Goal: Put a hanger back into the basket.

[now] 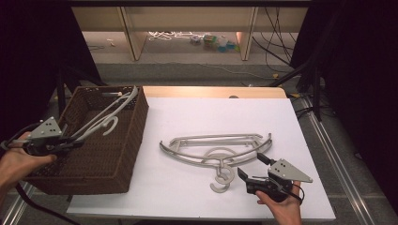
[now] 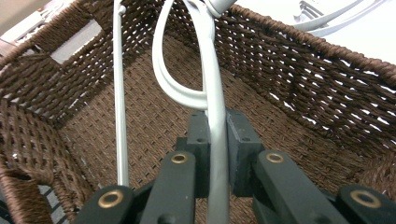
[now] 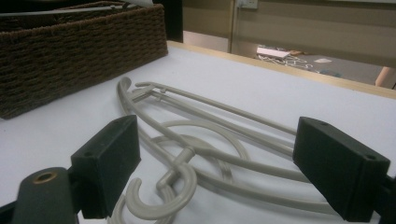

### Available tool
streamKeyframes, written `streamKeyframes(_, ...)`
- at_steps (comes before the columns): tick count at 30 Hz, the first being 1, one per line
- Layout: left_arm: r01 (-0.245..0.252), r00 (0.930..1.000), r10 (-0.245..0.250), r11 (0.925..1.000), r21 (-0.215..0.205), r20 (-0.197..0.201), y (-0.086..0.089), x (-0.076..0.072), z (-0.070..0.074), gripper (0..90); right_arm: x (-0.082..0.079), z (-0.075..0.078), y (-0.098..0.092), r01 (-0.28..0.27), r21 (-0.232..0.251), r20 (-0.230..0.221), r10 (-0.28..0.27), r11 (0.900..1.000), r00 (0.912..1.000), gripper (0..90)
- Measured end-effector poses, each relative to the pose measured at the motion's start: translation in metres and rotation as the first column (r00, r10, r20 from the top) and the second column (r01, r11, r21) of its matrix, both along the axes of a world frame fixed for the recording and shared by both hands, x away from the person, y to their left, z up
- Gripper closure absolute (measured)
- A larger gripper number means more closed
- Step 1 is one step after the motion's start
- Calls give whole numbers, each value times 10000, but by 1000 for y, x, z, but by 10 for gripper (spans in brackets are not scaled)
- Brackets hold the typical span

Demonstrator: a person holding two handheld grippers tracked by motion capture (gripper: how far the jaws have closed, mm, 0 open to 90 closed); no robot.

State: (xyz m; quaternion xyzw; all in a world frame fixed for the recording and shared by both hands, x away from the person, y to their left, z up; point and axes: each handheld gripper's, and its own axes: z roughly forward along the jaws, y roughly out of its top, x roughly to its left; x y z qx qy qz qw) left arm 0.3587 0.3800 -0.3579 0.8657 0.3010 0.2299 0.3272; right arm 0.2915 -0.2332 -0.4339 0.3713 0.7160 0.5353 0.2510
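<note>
A light grey plastic hanger [image 1: 105,115] slants over the brown wicker basket [image 1: 117,173] at the table's left, its hook hanging inside. My left gripper [image 1: 75,142] is shut on the hanger's near arm. In the left gripper view the pads [image 2: 198,140] pinch that arm [image 2: 215,102] above the basket's woven floor [image 2: 154,116]. Two more grey hangers [image 1: 216,150] lie stacked on the white table top, hooks toward me. My right gripper [image 1: 252,166] rests just right of those hooks, open, with nothing between its jaws. In the right gripper view the gripper [image 3: 224,163] faces the hangers [image 3: 210,135].
The white table top [image 1: 211,112] has a wooden strip along its far edge. Beyond it stand shelf legs, cables and small items on the floor. Dark stands flank both sides of the table. The basket wall [image 3: 70,46] rises at the left of the right gripper view.
</note>
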Motion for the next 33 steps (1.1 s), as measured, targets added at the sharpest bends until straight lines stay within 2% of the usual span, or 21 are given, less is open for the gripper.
streamKeyframes(2, -126, 9999, 125, 9998, -171, -91, -1, 3, -4, 814, 0, 0, 0, -3, -10, 8, 3, 10000, 10000, 158)
streamKeyframes(4, -98, 9997, 102, 9997, 213, -214, 0, 6, -6, 814, -1, 1, -2, 82, -217, -87, -84, 9997, 9999, 158)
streamKeyframes(5, -98, 9997, 102, 9997, 213, -214, 0, 6, -6, 814, -1, 2, -2, 76, -290, -155, -80, 9996, 9998, 158)
streamKeyframes(7, 88, 9988, -67, 9991, 425, -476, 1, 7, -8, 814, -1, 1, -2, 70, -296, -153, -75, 9995, 9999, 158)
streamKeyframes(8, -32, 9988, 54, 9989, 459, -487, 2, 6, -7, 814, 0, 0, 0, 13, -52, -52, -13, 10000, 10000, 158)
streamKeyframes(9, -160, 9987, 165, 9998, 109, -474, 1, 5, -9, 813, 0, 0, -1, 69, -151, -61, -70, 9999, 10000, 158)
streamKeyframes(10, 235, 9994, -223, 9988, 434, -275, 3, 8, -8, 813, 0, 0, -1, 87, -160, -43, -88, 9998, 10000, 158)
streamKeyframes(11, -94, 9980, 111, 9996, 274, -627, 2, 5, -10, 813, 0, 0, -1, 96, -176, -34, -97, 9998, 9999, 158)
streamKeyframes(12, 38, 9974, -6, 9990, 450, -714, 3, 5, -10, 813, 0, 0, -1, 90, -171, -59, -91, 9998, 9999, 158)
streamKeyframes(13, -55, 9972, 74, 9997, 257, -742, 1, 5, -12, 813, 0, 0, -1, 107, -183, -60, -108, 9998, 9999, 158)
streamKeyframes(14, 281, 9983, -255, 9984, 496, -523, 1, 8, -12, 813, 0, 0, -1, 110, -185, -69, -111, 9998, 9999, 158)
streamKeyframes(16, 64, 9968, -29, 9990, 441, -793, -5, 8, -18, 812, 1, 0, 0, 10, -35, -2, -10, 10000, 10000, 158)
streamKeyframes(18, 76, 9968, -14, 9969, 777, -800, -9, 9, -24, 810, 0, 0, -1, 85, -168, -79, -86, 9998, 9999, 158)
streamKeyframes(22, -103, 9958, 168, 9974, 716, -905, -14, 13, -31, 810, 0, 0, -1, 119, -203, -37, -120, 9997, 9999, 158)
streamKeyframes(23, -71, 9949, 137, 9978, 659, -1001, -16, 15, -33, 809, 0, 0, -1, 107, -184, -61, -108, 9998, 9999, 158)
streamKeyframes(24, -149, 9963, 177, 9993, 340, -842, -22, 17, -38, 808, 0, 0, -1, 109, -184, -64, -110, 9998, 9999, 158)
streamKeyframes(26, -162, 9956, 193, 9993, 346, -915, -24, 20, -39, 805, 0, 0, -1, 93, -197, -57, -94, 9998, 9999, 158)
streamKeyframes(28, -63, 9934, 142, 9975, 698, -1138, -27, 22, -42, 789, 0, 0, -1, 96, -216, -73, -98, 9997, 9999, 159)
streamKeyframes(29, 41, 9916, 95, 9945, 1044, -1290, -28, 23, -43, 782, 0, 0, -1, 88, -214, -91, -90, 9997, 9999, 159)
streamKeyframes(32, 172, 9868, 91, 9869, 1607, -1616, -33, 24, -46, 773, -1, 2, -3, 80, -339, -141, -85, 9994, 9999, 159)
streamKeyframes(33, 479, 9774, -61, 9800, 1930, -2115, -32, 26, -42, 775, -1, 2, -3, 82, -351, -158, -87, 9994, 9998, 159)
